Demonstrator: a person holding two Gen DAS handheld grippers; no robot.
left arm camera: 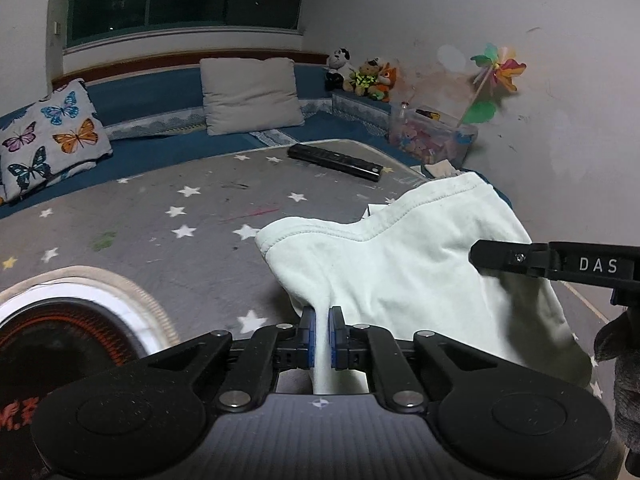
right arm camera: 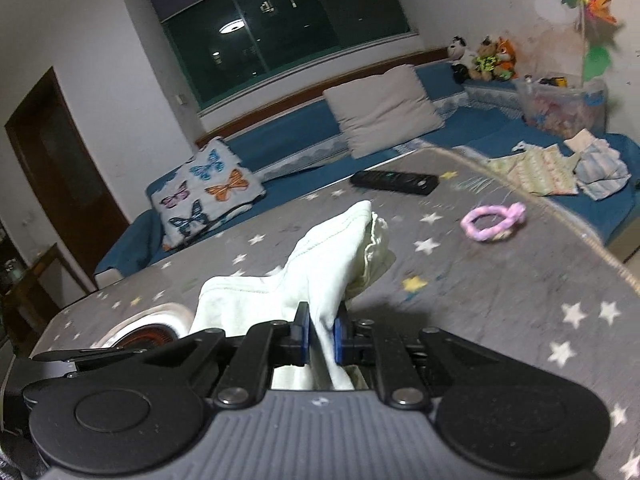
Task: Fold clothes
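A pale white-green garment (left arm camera: 400, 256) is held up over a grey star-patterned mat (left arm camera: 160, 216). My left gripper (left arm camera: 322, 336) is shut on a pinched fold of its near edge. My right gripper (right arm camera: 322, 336) is shut on another part of the same garment (right arm camera: 332, 248), which rises ahead of the fingers and droops to the mat (right arm camera: 500, 280). In the left wrist view the right gripper's black finger (left arm camera: 504, 258) comes in from the right against the cloth.
A black remote (left arm camera: 334, 161) lies at the mat's far side. A pink ring toy (right arm camera: 493, 222) lies right of the garment. A round heater (left arm camera: 68, 344) stands at the near left. Other clothes (right arm camera: 560, 172), a toy box (right arm camera: 560, 110) and pillows (left arm camera: 250, 94) sit on the blue bench.
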